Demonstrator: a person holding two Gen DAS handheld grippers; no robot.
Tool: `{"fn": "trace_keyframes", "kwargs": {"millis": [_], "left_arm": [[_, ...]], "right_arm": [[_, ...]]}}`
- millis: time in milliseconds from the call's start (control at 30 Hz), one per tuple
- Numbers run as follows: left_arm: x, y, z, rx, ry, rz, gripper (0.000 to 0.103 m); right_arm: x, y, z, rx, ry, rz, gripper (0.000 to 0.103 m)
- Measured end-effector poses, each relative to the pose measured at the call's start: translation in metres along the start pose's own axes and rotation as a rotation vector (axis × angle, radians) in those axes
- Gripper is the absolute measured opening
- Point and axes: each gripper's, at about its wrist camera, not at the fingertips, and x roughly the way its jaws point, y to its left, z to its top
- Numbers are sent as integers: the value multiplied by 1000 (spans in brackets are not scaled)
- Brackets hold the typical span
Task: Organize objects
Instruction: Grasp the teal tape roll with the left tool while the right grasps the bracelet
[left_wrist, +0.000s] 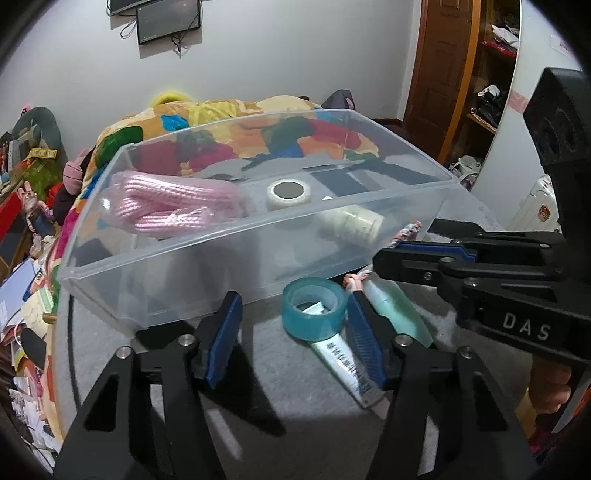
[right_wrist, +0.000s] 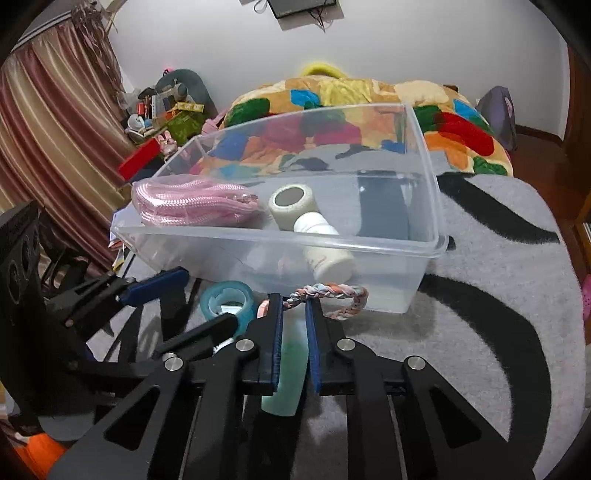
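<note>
Grey rug (right_wrist: 480, 258) carries clear bin (right_wrist: 424, 243), tape roll (right_wrist: 229, 301), tube (right_wrist: 291, 362)

Left tongs (left_wrist: 291, 317) spread wide, right tongs (right_wrist: 294, 306) narrowly parted.

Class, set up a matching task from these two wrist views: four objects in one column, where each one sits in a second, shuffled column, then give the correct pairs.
Things:
1. pink rope
2. blue tape roll
3. braided band
4. white bottle

Places:
A. on the rug between the left hand-held gripper's open fingers
B. lying inside the clear bin, near its middle
C. left end of the bin
D. on the rug at the right hand-held gripper's fingertips

Pairs: 1-C, 2-A, 3-D, 4-B
</note>
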Motion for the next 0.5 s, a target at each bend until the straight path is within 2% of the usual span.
{"fn": "trace_keyframes", "kwargs": {"millis": [67,100,333,500], "left_arm": [[4,0,0,-10,10,-10,41],[5,-1,-1,-14,15,-16,38],[-7,4,-6,-47,-12,-19,38],[-32,16,-4,-93,-57,-27,38]], "right_arm": [[-3,3,0,-12,-19,9,8],[-5,5,1,-18,-28,10,7],[-33,16,3,-60,-103,16,7],[-55,25,9,-93,-143,28,7]]}}
